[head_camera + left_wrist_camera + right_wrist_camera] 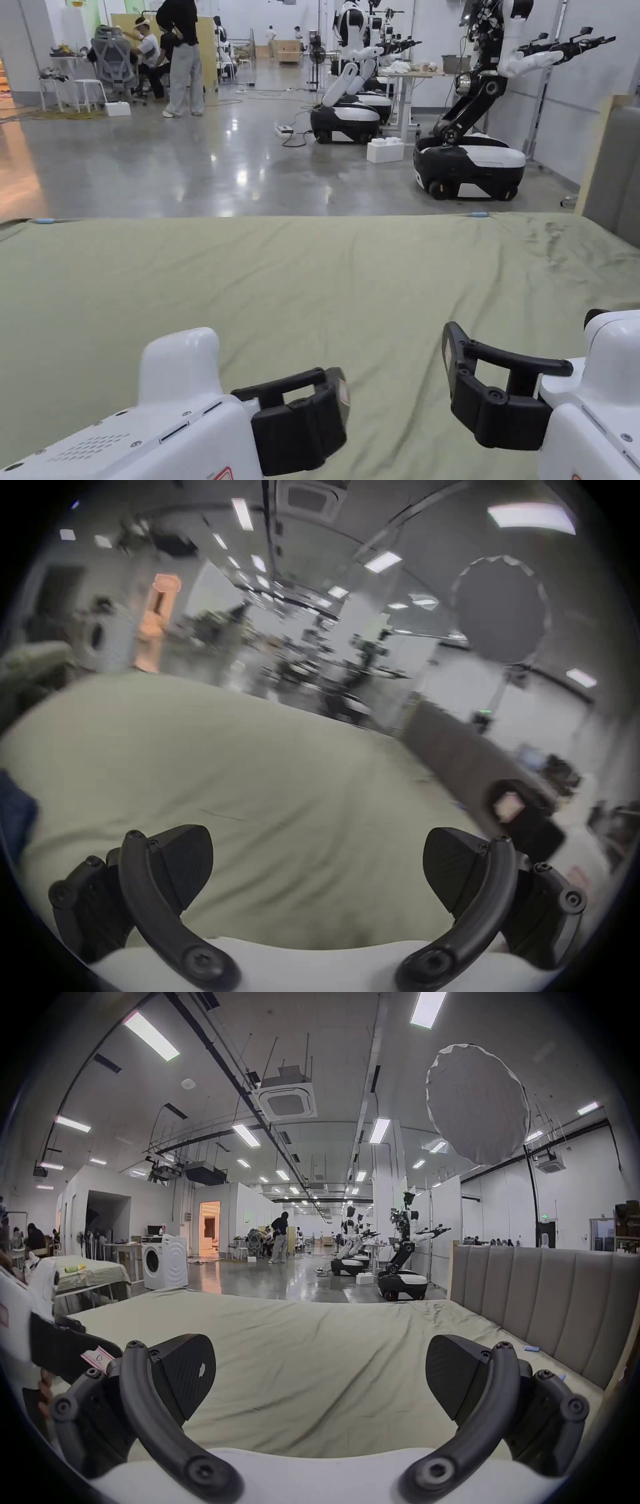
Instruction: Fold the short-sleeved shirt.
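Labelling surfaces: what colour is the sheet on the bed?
Pale olive green, plain; the sheet shows best in the head view.

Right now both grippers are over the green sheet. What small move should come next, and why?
Probably turn toward the shirt first. Both the left gripper and the right gripper stand open with nothing between the jaws, over bare sheet. No shirt lies on the part of the sheet in front of them, so there is nothing to fold yet.

My left white-bodied gripper with black jaws (325, 400) hangs low at my near left, its jaws spread wide with nothing between them. My right white-and-black gripper (459, 369) sits level beside it, apart, jaws equally wide and empty.
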`<state>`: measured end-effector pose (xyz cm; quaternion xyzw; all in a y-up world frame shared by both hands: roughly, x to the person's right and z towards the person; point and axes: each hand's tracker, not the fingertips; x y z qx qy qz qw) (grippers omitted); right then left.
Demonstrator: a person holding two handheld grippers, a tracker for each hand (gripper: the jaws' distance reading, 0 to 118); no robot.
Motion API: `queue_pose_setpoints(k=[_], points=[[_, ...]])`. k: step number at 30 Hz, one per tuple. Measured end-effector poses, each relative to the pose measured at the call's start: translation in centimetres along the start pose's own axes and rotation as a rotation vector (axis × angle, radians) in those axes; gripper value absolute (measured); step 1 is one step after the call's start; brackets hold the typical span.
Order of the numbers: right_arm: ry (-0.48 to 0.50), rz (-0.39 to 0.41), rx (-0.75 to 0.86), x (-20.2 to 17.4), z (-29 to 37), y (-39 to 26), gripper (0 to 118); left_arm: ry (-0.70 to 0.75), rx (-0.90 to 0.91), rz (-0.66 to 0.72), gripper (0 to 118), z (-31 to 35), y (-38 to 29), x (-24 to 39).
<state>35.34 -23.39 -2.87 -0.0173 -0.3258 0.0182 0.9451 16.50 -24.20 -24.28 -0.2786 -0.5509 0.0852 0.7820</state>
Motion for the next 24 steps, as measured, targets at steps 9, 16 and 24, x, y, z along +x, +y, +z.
queue_pose_setpoints(k=[9, 16, 24], points=[[-0.020, 0.012, -0.027, 0.2, -0.3, -0.4, 118, 0.414, 0.285, -0.340, 118, 2.5, 0.4, 1.2], [-0.005, -0.047, -0.039, 0.8, -0.3, -0.6, 118, 0.432, 0.308, -0.272, 118, 2.5, 0.3, -0.7], [-0.016, -0.059, -0.028, 1.1, -0.4, -0.3, 118, 0.448, 0.341, -0.238, 118, 4.1, 1.3, -1.2]])
